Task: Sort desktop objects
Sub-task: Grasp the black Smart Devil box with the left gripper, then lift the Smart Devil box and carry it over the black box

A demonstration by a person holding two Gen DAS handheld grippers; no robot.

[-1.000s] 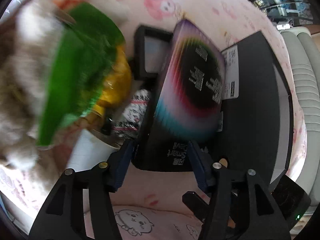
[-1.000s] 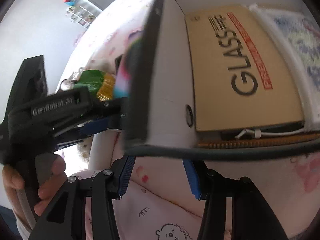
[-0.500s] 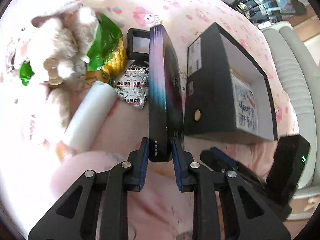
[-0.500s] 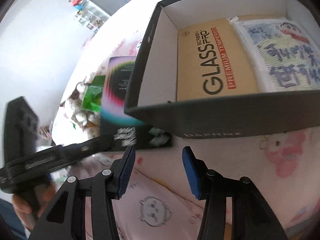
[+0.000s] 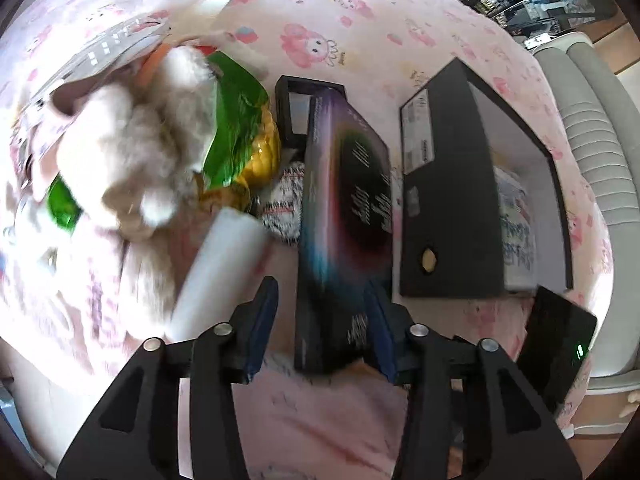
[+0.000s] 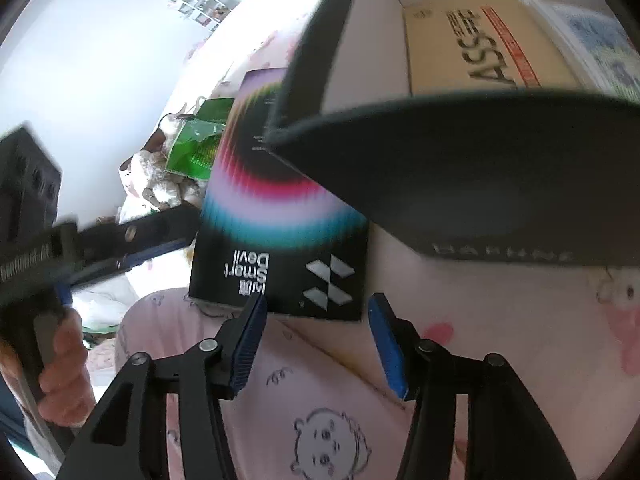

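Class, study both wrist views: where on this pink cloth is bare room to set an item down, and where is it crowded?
Bare: cloth below the black storage box. Crowded: plush toy, green packet, white roll left of the colourful box.

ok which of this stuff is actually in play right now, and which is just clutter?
In play:
- colourful flat box, between the left gripper fingers
- open black storage box
- right gripper, near the flat box

Lying about:
- plush toy
- green snack bag
- white roll
- small black frame
- pill blister pack
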